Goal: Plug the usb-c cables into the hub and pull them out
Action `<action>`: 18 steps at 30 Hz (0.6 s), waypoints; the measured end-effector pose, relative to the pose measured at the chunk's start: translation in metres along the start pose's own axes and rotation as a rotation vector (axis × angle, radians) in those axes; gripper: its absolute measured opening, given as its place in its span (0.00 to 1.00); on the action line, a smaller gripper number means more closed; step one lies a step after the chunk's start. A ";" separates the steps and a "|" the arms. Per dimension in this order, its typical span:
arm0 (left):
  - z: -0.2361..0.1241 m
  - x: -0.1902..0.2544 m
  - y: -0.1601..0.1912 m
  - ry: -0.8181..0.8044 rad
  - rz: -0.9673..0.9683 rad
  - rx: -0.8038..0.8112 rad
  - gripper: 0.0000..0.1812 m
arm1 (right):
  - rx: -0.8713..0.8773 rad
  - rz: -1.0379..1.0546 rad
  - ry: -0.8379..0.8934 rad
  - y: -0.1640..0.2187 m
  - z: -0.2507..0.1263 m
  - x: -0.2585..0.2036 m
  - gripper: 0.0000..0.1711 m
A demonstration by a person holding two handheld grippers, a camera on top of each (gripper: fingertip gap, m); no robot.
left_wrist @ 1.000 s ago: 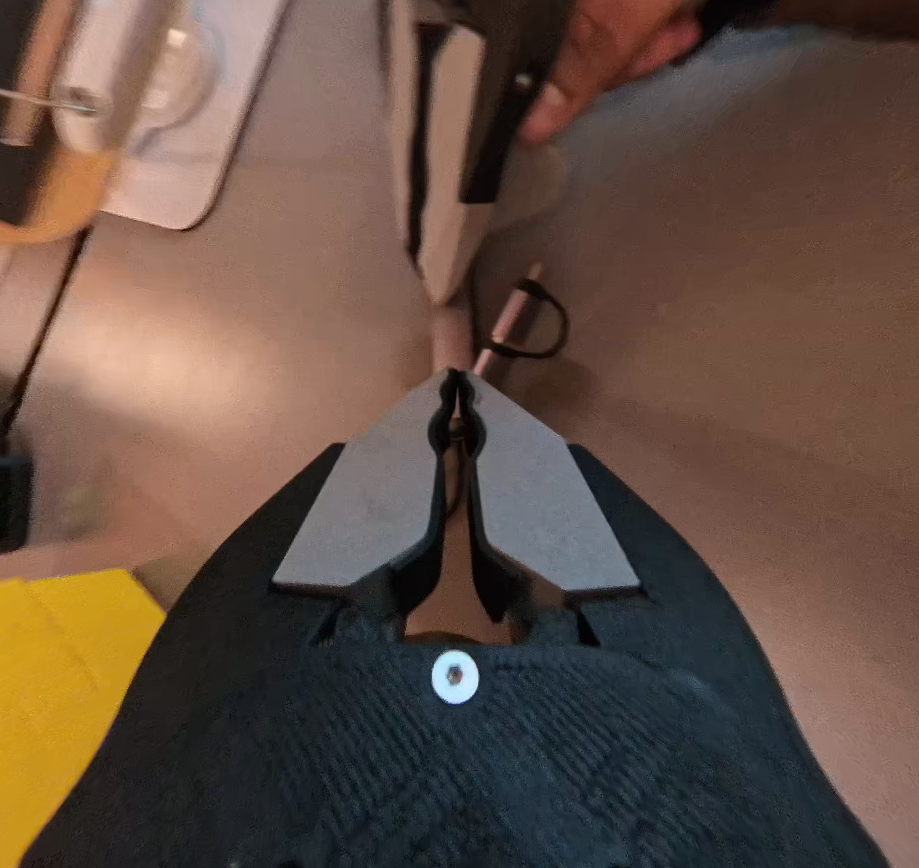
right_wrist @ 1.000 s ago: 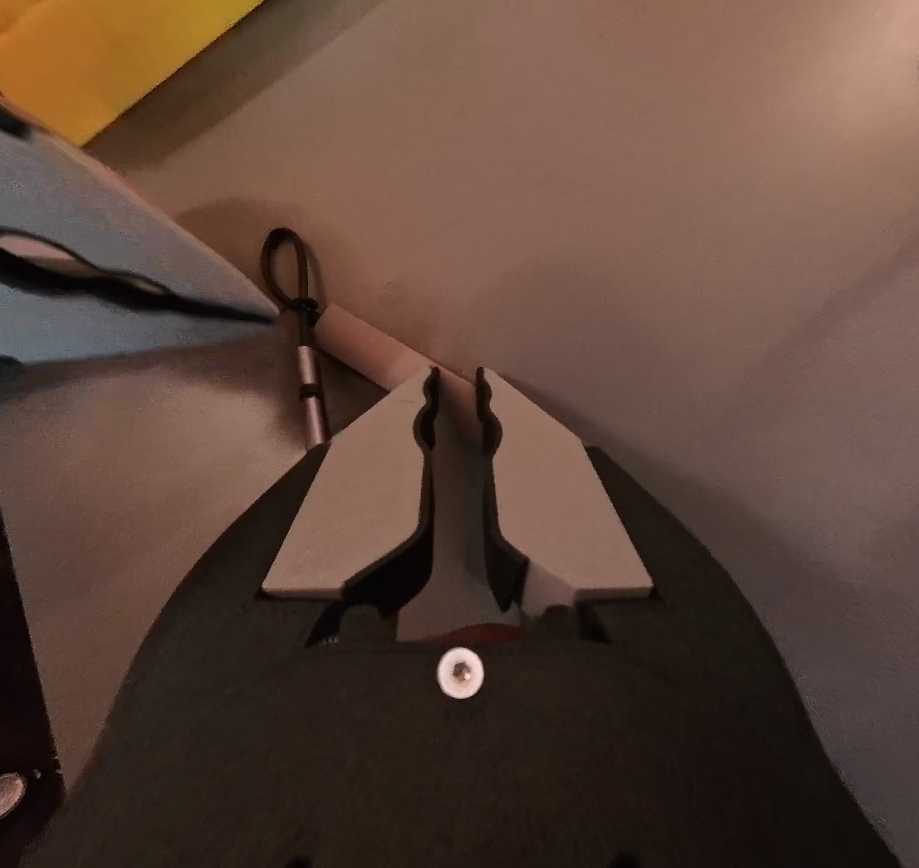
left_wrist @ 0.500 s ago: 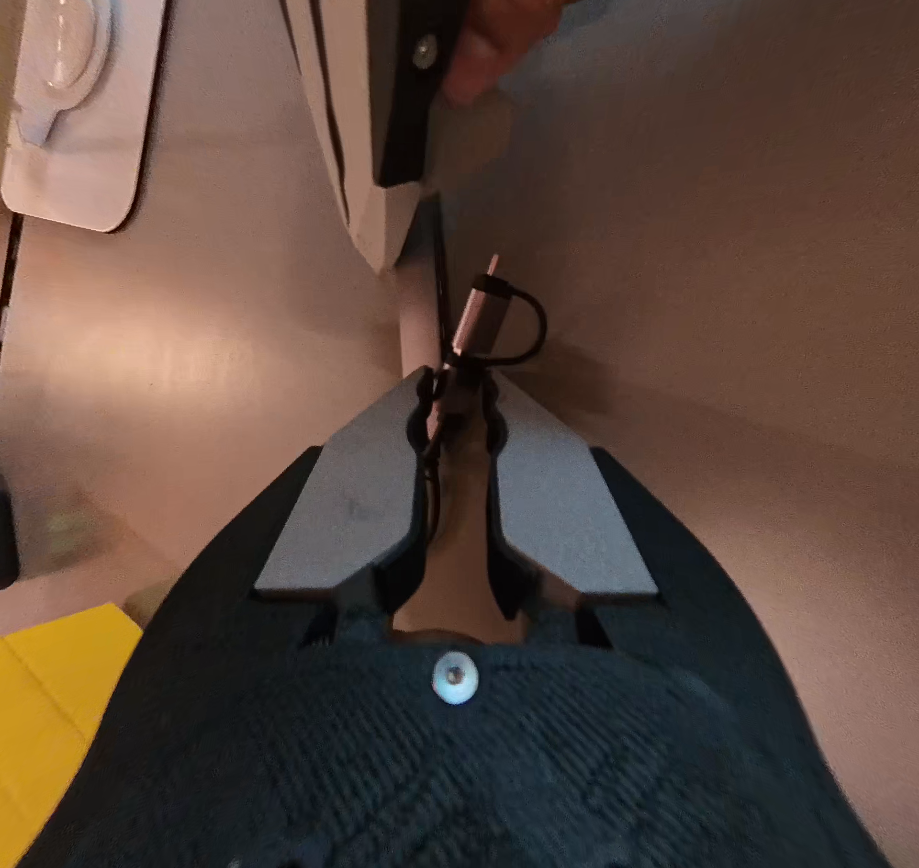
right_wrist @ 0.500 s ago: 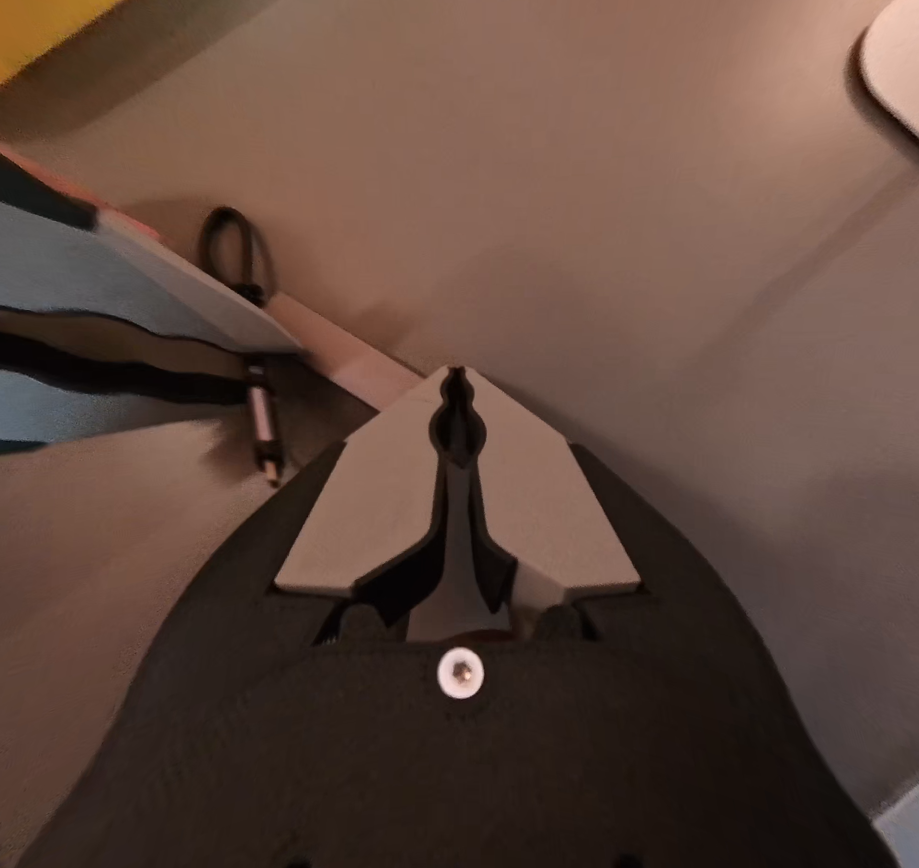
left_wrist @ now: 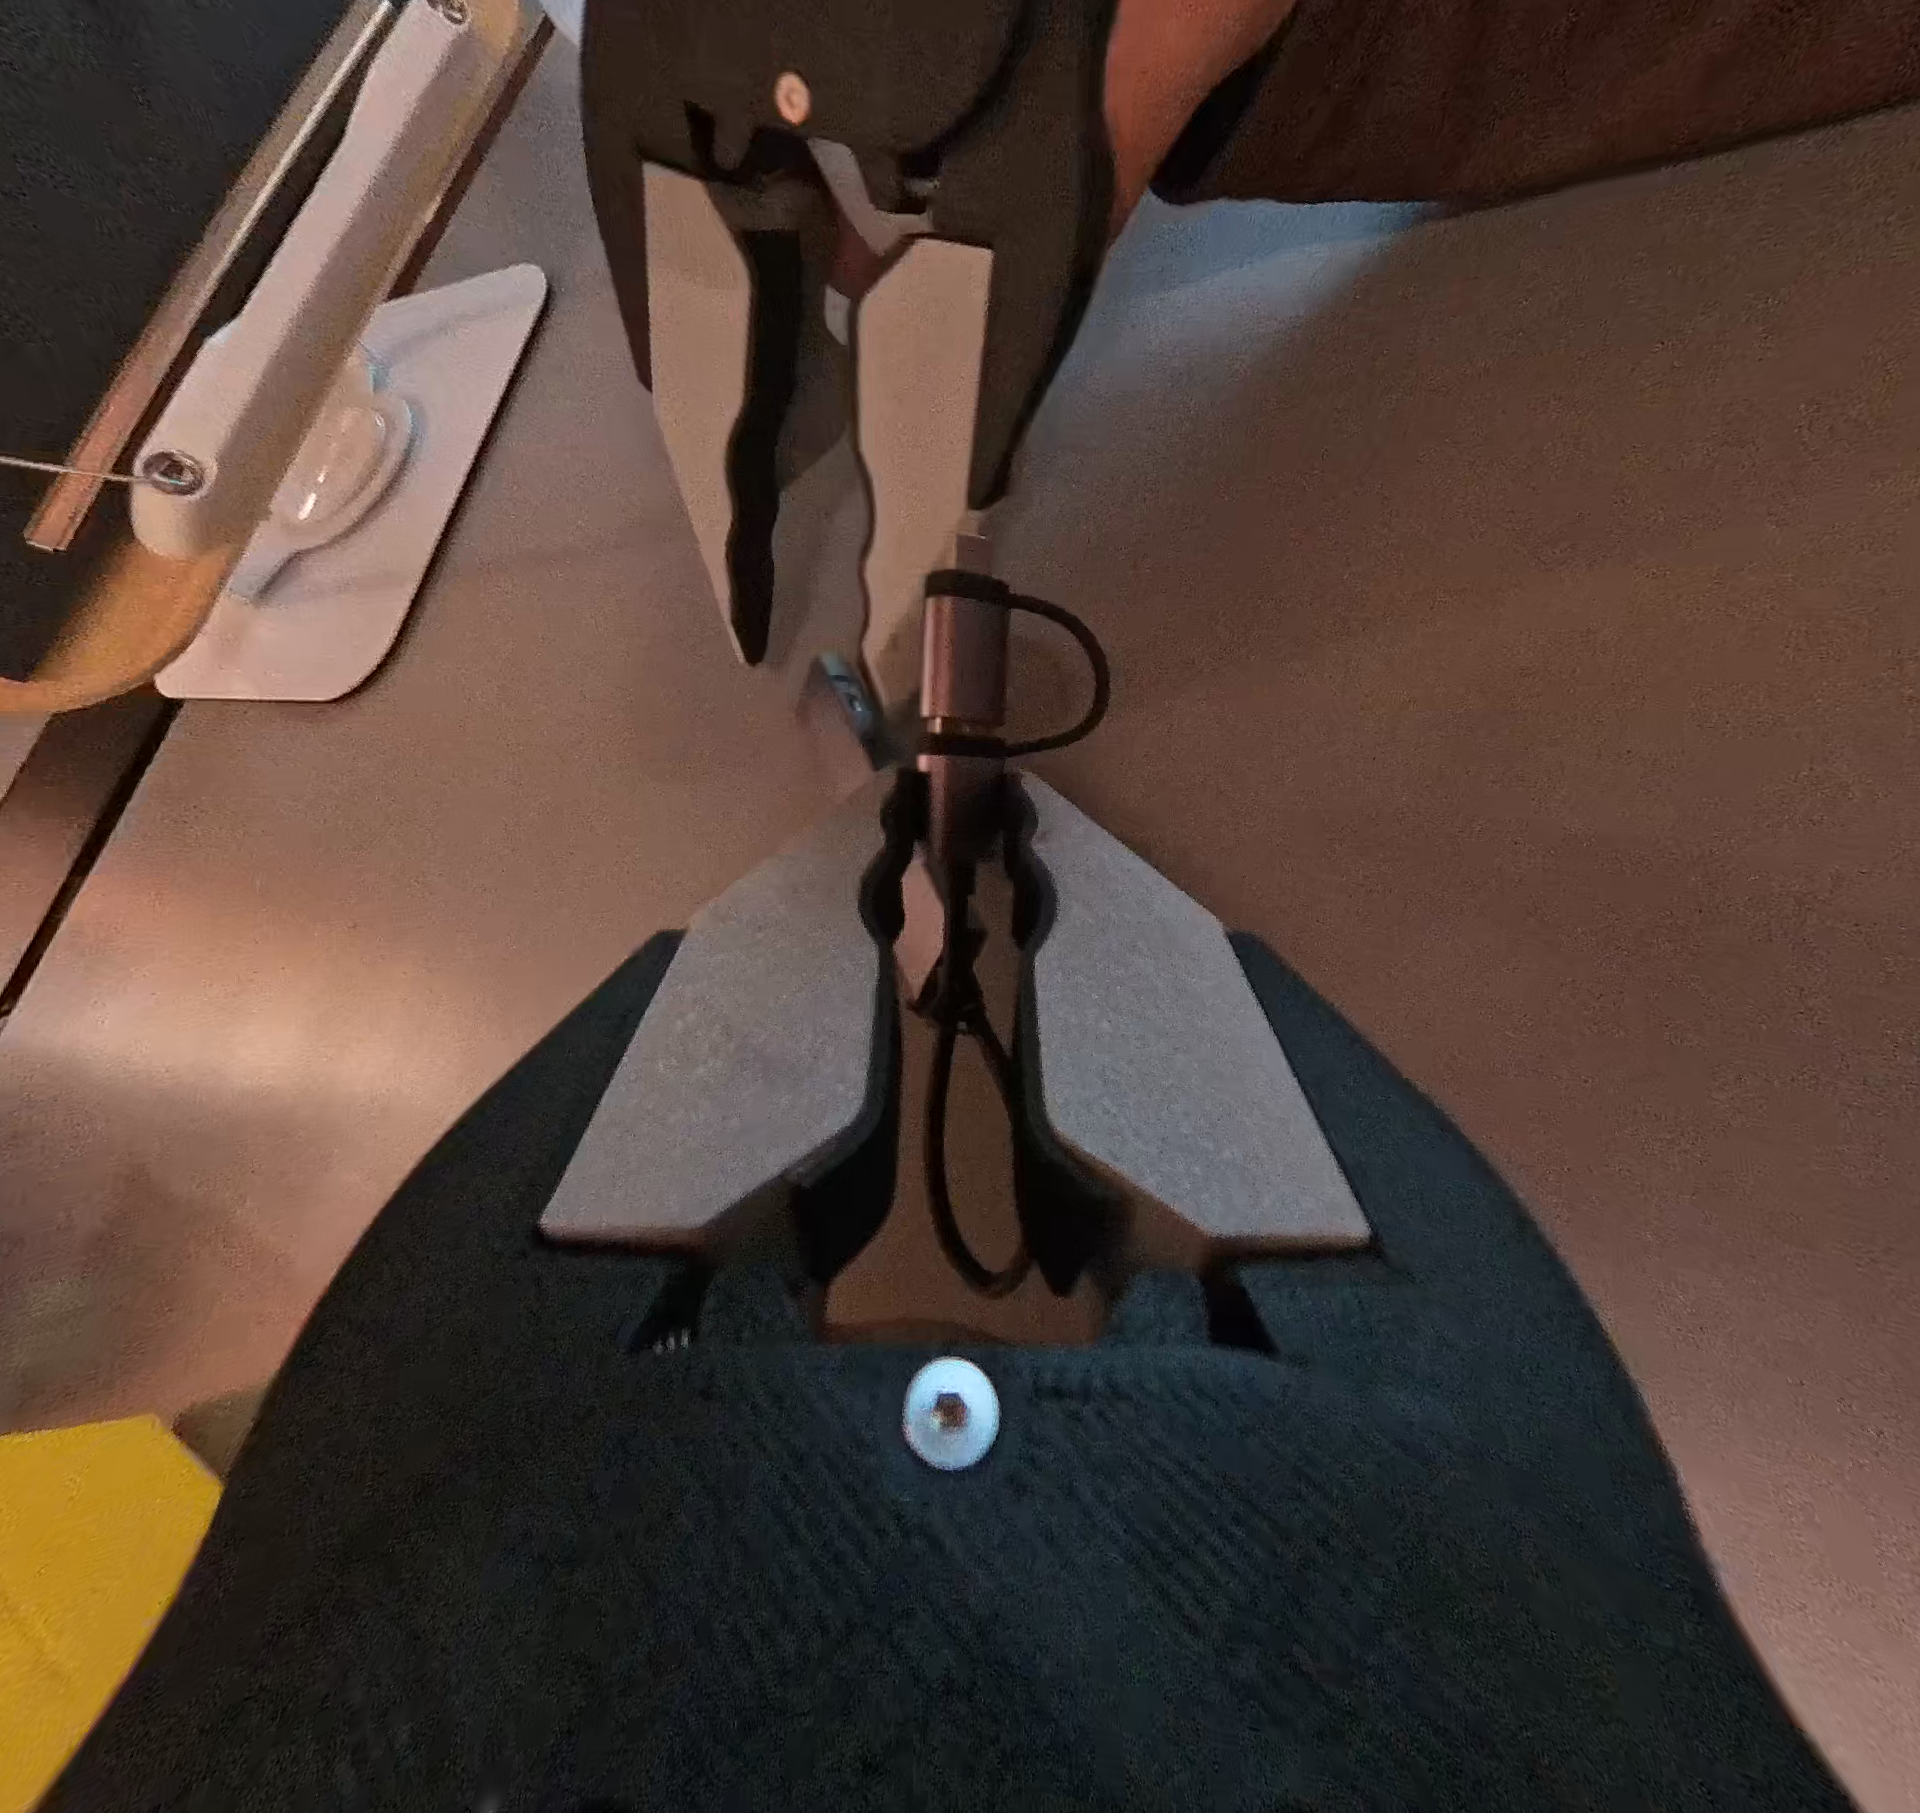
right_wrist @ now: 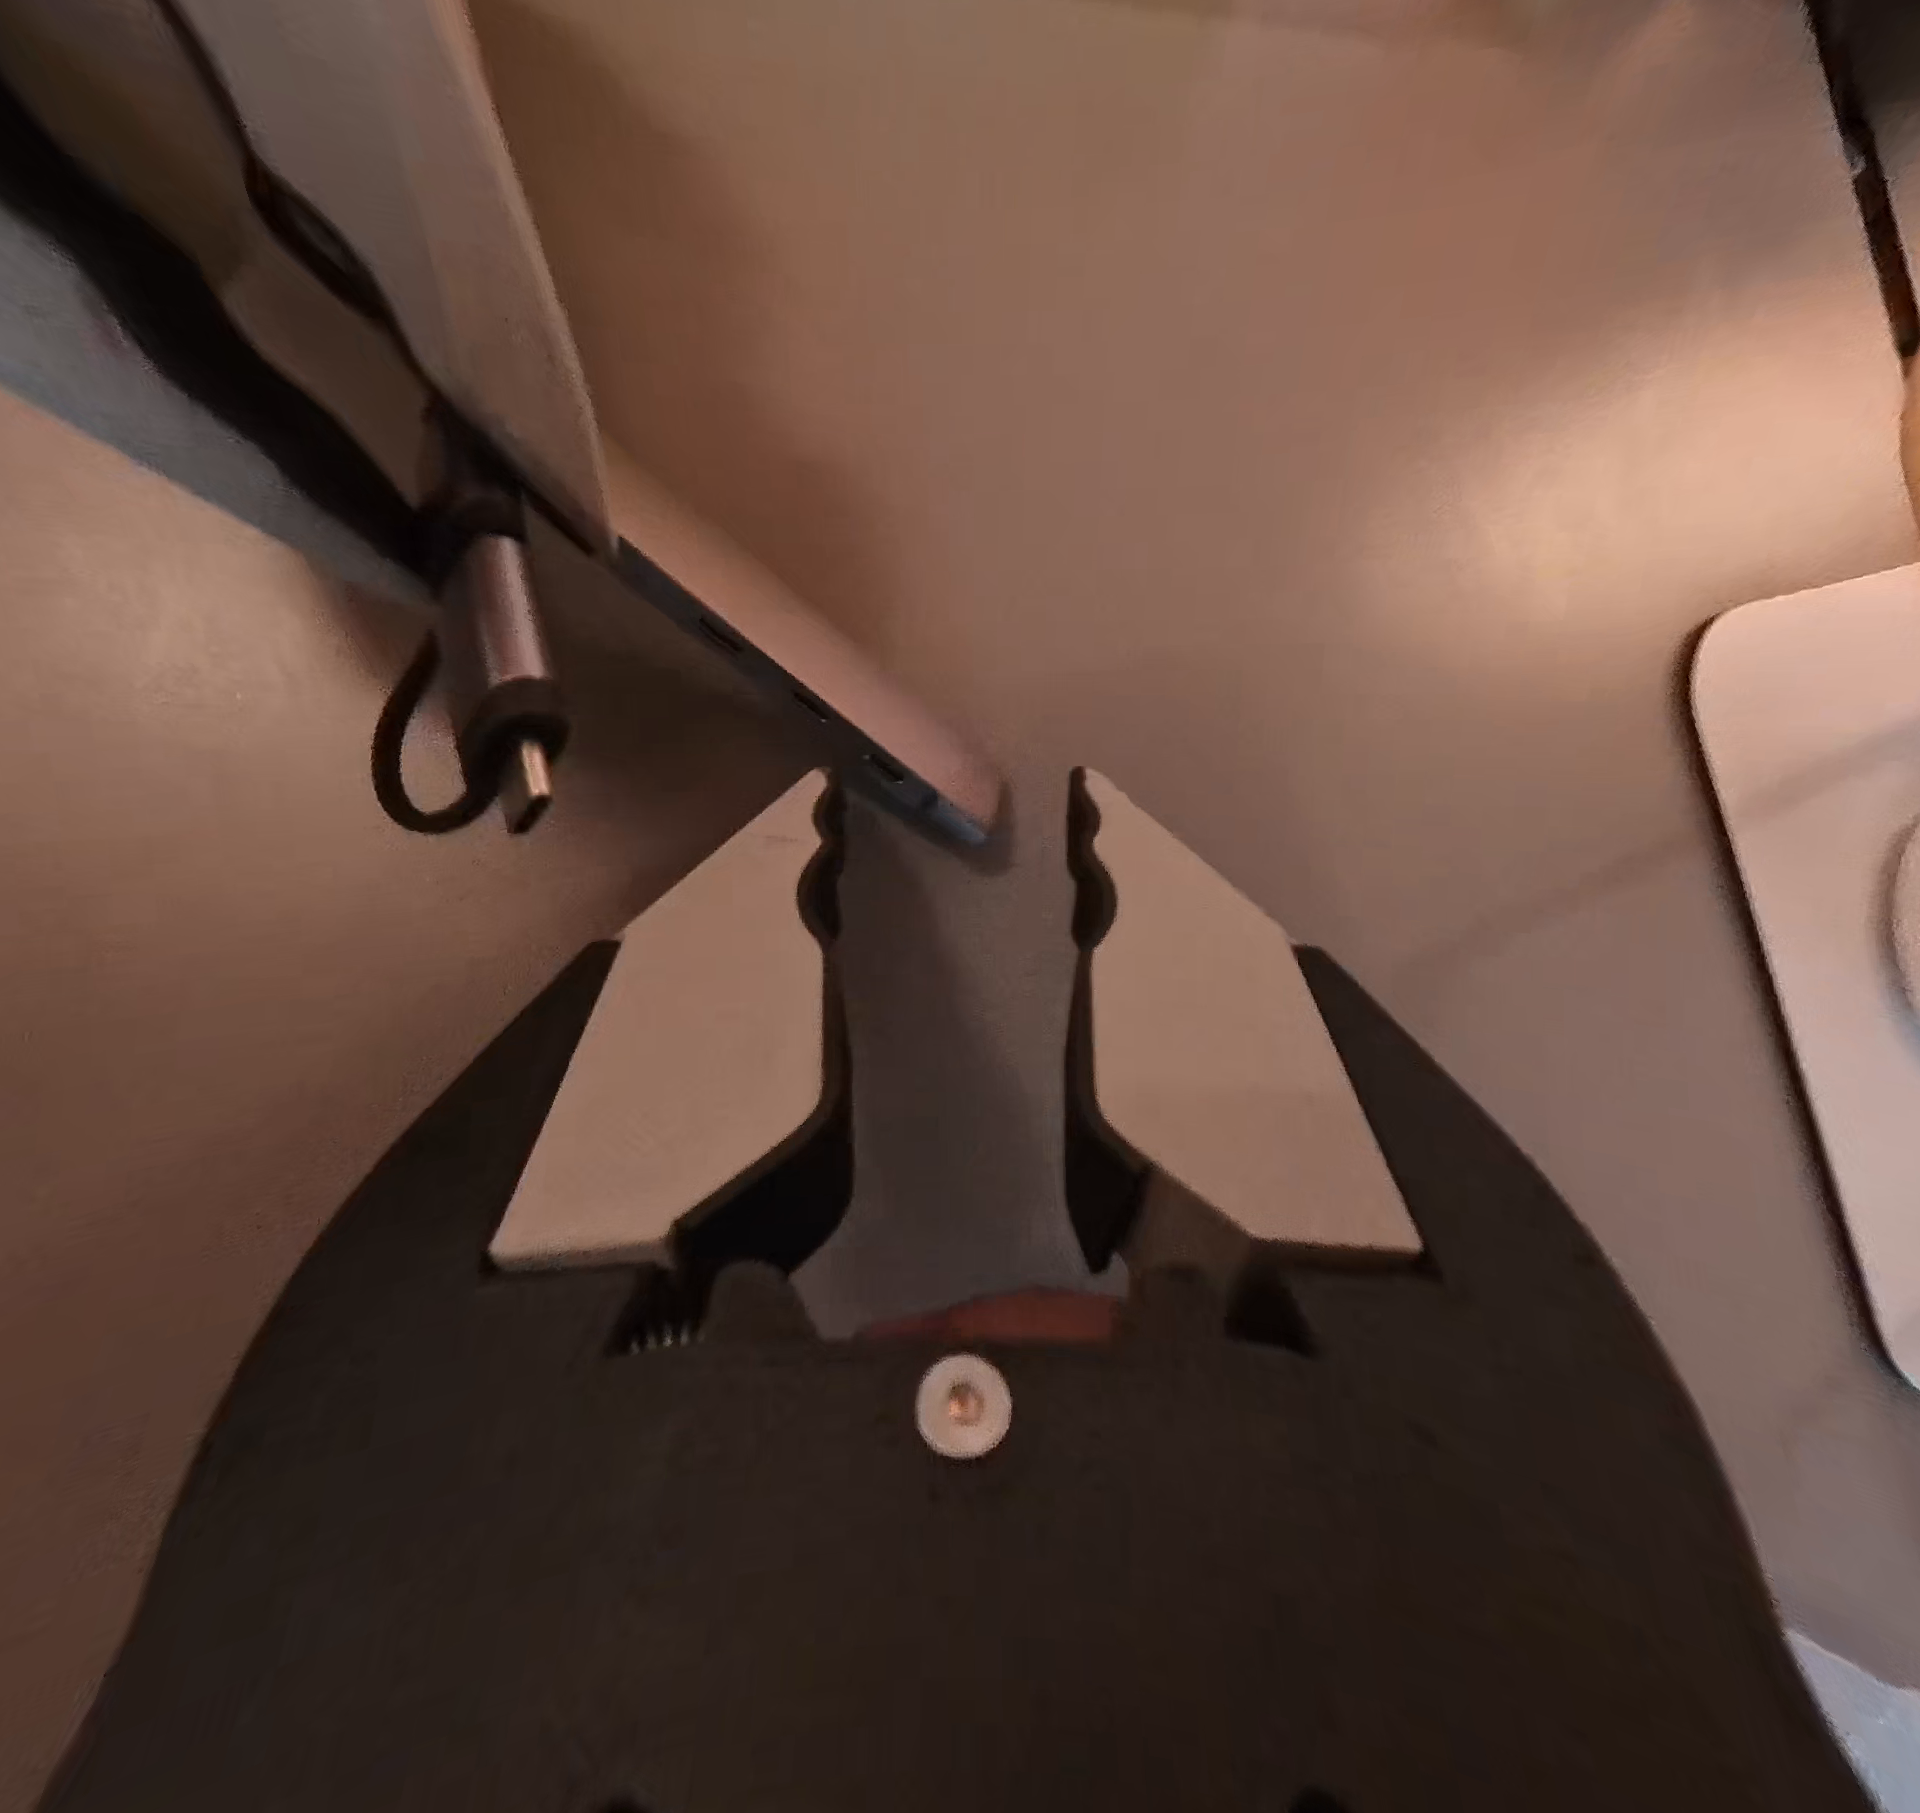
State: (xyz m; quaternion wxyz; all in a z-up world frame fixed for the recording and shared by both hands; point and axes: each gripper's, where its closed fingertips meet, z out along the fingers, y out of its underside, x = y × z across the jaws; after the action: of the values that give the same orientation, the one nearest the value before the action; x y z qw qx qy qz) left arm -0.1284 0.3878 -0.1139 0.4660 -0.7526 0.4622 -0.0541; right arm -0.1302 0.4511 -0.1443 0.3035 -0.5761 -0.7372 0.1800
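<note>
My left gripper (left_wrist: 956, 802) is shut on the grey metal USB-C plug (left_wrist: 962, 657) of a black cable, which loops back between its fingers. The plug tip is free, beside the slim grey hub (right_wrist: 790, 672) that lies on the brown table. The plug (right_wrist: 507, 636) also shows in the right wrist view, just left of the hub's row of ports. My right gripper (right_wrist: 956, 792) is open, and the hub's near end sits between its fingertips. In the left wrist view the right gripper (left_wrist: 816, 657) faces mine, over the hub's end (left_wrist: 844, 703).
A white pad with a clear dome (left_wrist: 343, 475) lies at the left, also at the right edge of the right wrist view (right_wrist: 1818, 932). A dark panel on a metal stand (left_wrist: 208, 205) is behind it. A yellow object (left_wrist: 73, 1576) is at the lower left. A hand (left_wrist: 1174, 28) holds the right gripper.
My right gripper shut half a second ago and has now opened wide around the hub's end. My left gripper took hold of the plug body and the plug now stands clear beside the hub.
</note>
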 end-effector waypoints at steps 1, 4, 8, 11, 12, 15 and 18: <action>-0.001 0.000 -0.002 0.010 -0.005 0.017 0.08 | 0.006 -0.017 -0.005 0.000 0.000 -0.002 0.28; -0.008 0.001 -0.013 0.051 -0.045 0.116 0.08 | 0.078 -0.061 -0.053 -0.010 -0.004 -0.013 0.35; -0.019 -0.002 -0.026 0.099 -0.128 0.259 0.08 | 0.175 -0.163 -0.097 -0.027 -0.009 -0.034 0.31; -0.026 -0.007 -0.031 0.112 -0.194 0.338 0.08 | 0.182 -0.196 -0.137 -0.030 -0.003 -0.048 0.08; -0.029 -0.009 -0.032 0.110 -0.208 0.354 0.08 | 0.179 -0.202 -0.151 -0.029 -0.002 -0.051 0.06; -0.032 -0.022 -0.026 0.062 -0.287 0.332 0.08 | 0.177 -0.178 -0.197 -0.029 -0.006 -0.054 0.04; -0.042 -0.031 -0.019 -0.002 -0.317 0.276 0.10 | 0.168 -0.119 -0.181 -0.025 -0.010 -0.041 0.03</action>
State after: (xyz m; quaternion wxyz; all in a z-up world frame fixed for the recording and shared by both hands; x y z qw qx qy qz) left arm -0.1550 0.3861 -0.0660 0.5509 -0.7447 0.3259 -0.1889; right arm -0.1362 0.4045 -0.1313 0.2928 -0.4855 -0.7768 0.2740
